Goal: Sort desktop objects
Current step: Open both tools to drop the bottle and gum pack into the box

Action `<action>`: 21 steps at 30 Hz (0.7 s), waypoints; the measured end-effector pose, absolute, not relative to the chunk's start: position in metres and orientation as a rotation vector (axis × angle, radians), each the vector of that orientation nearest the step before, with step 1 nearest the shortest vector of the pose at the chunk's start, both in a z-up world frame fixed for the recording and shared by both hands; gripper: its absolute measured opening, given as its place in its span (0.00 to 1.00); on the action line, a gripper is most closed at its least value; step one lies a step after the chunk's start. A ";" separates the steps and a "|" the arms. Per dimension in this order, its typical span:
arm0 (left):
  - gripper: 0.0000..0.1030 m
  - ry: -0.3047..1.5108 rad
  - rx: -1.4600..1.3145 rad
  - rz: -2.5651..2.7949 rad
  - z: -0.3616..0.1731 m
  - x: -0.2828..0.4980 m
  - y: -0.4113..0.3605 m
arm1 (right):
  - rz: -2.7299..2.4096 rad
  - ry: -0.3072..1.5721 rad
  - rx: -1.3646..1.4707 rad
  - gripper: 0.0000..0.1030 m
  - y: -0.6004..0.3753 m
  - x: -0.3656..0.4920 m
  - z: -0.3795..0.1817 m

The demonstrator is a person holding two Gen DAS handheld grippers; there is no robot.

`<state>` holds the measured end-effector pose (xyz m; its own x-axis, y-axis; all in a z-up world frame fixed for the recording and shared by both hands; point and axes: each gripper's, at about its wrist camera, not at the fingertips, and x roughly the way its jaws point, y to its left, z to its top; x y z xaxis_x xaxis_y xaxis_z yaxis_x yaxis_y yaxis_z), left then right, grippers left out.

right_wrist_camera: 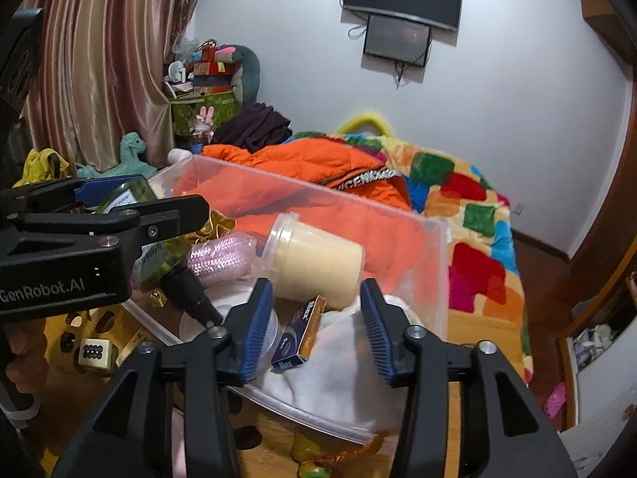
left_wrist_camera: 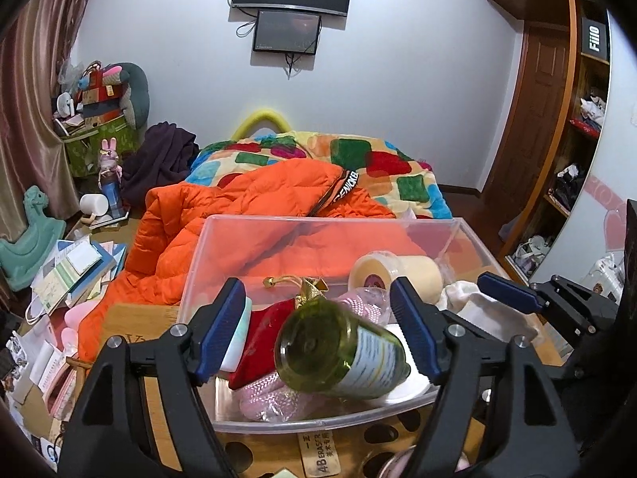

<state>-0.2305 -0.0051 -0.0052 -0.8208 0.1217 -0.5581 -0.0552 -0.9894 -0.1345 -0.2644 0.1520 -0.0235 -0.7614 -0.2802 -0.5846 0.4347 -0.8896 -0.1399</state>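
I note an olive-green glass bottle (left_wrist_camera: 342,354) with a white printed label, lying in a clear plastic bin (left_wrist_camera: 318,225). Beside it I record a pink knitted cloth (left_wrist_camera: 270,394), a red fabric piece (left_wrist_camera: 258,338) and a cream-yellow lidded cup (right_wrist_camera: 318,265). A blue-and-orange small carton (right_wrist_camera: 300,336) rests on white cloth (right_wrist_camera: 342,374). Both grippers carry blue ribbed pads (left_wrist_camera: 225,318) on black frames.

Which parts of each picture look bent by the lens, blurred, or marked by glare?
Left wrist view: the doorframe and curtain bow outward, dark corners ring the frame, and the green bottle between the open jaws looks slightly soft. Right wrist view: the same bending at the edges, glare streaks on the clear bin wall, and the small box lettering is blurred.
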 end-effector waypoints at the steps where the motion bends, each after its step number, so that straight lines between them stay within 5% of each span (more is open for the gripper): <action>1: 0.74 -0.178 -0.899 2.906 -0.004 -0.229 -0.006 | -2.611 0.379 0.798 0.46 0.152 -0.263 -0.022; 21: 0.87 -0.129 -0.770 2.996 0.028 -0.173 -0.009 | -2.703 0.288 0.720 0.70 0.181 -0.217 0.010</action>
<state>-0.1735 -0.0088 0.0280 -0.8753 0.0649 -0.4791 -0.0236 -0.9955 -0.0918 -0.2170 0.1806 0.0105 -0.8186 -0.2604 -0.5120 0.3625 -0.9256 -0.1087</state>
